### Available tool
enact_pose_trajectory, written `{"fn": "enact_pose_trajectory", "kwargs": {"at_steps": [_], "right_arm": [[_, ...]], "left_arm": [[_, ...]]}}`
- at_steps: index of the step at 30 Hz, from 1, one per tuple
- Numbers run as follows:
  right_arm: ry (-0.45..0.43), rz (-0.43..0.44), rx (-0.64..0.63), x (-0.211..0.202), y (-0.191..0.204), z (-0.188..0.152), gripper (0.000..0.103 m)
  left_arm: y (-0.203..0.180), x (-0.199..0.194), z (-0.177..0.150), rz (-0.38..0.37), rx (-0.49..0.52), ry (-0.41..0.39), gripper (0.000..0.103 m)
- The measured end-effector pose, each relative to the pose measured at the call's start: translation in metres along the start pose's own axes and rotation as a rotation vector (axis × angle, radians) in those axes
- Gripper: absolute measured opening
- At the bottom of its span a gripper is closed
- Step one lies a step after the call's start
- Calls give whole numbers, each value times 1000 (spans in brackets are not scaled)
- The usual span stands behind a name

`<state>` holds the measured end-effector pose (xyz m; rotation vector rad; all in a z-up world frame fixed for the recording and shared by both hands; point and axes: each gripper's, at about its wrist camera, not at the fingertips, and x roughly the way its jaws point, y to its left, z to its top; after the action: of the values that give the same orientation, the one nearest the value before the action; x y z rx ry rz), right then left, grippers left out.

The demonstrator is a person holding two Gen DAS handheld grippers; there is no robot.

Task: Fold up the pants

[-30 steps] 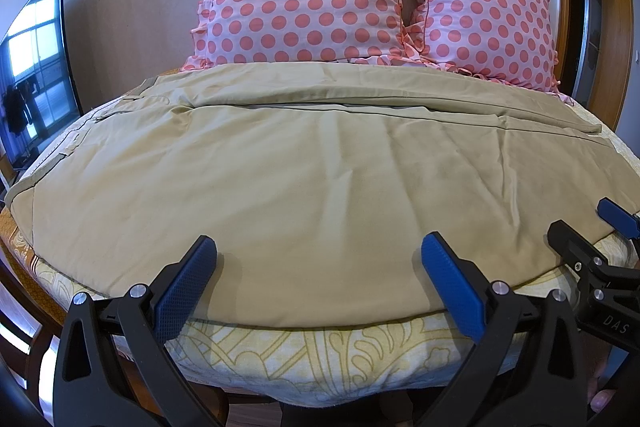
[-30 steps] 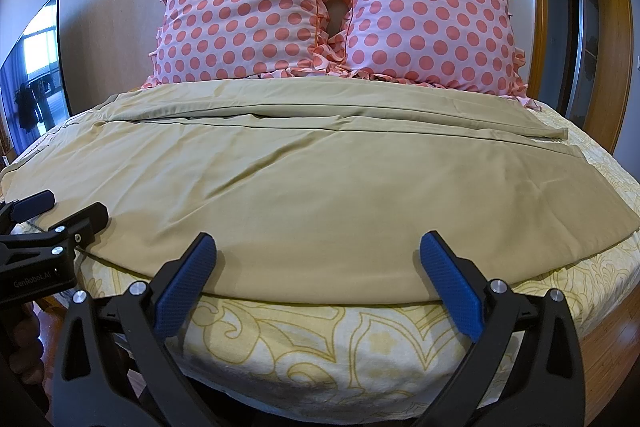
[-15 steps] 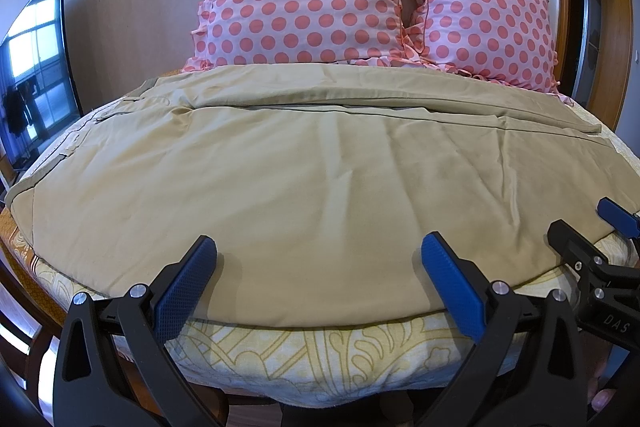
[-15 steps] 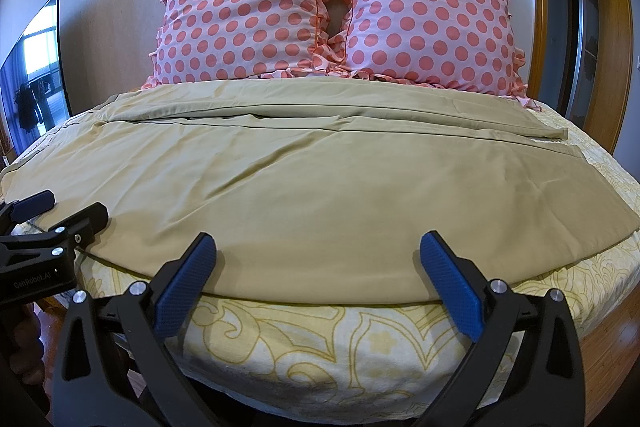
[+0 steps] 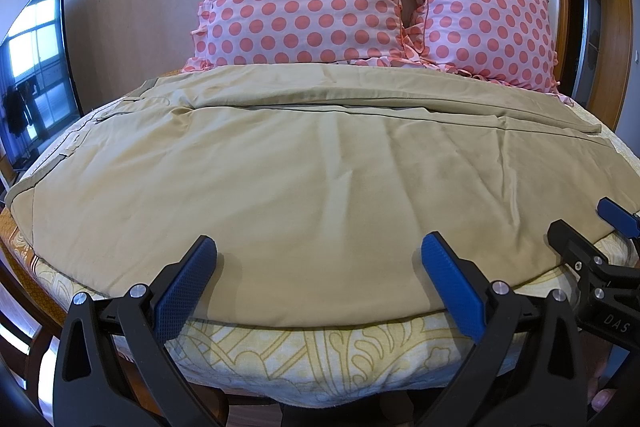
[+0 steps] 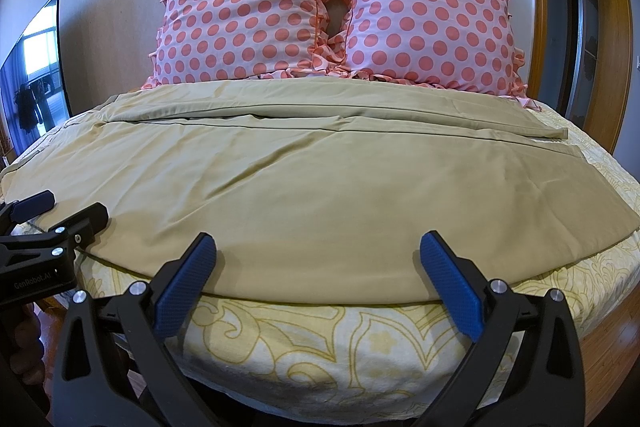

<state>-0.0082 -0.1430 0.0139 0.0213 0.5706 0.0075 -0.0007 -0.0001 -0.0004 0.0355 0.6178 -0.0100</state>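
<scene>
Khaki cloth fills both of my views: the pants [image 5: 320, 179] lie spread flat across the bed [image 5: 320, 351], lengthwise from side to side, one leg nearer me and the other beyond it towards 12 o'clock. In the left wrist view the waistband end, with its stitched seams, runs off towards 9 o'clock; in the right wrist view the pants [image 6: 312, 195] taper to the leg cuffs out at 3 o'clock. A long crease slants across the near leg, and the near hem follows the mattress edge.

My left gripper [image 5: 318, 259] hangs at 6 o'clock with its blue pads spread wide, nothing between them, the tips just over the near hem. I cannot tell whether they touch the fabric. My right gripper [image 6: 318, 257] sits the same way in its own view: jaws wide apart, empty, tips at the hem. From the left camera I see the right gripper [image 5: 592, 231] poking in at 4 o'clock, at the pants' near edge; from the right camera the left gripper [image 6: 66, 205] comes in at 8 o'clock, its fingers parted over the hem.

Below the pants, the bed's cover shows a cream ground with a yellow leaf pattern. At 12 o'clock two pink polka-dot pillows [image 6: 336, 7] with ruffled edges stand side by side against the wall, just behind the far leg. A dark television screen [image 5: 38, 67] hangs at 9 o'clock, reflecting a window. Wooden trim [image 6: 604, 27] runs down at 2 o'clock.
</scene>
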Motion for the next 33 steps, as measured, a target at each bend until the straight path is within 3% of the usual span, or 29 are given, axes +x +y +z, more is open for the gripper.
{"fn": "enact_pose_trajectory", "kwargs": {"at_steps": [33], "right_arm": [[-11,3,-3,-3,-1,-3,101]], "left_arm": [[0,0,0,0,1,1,102]]}}
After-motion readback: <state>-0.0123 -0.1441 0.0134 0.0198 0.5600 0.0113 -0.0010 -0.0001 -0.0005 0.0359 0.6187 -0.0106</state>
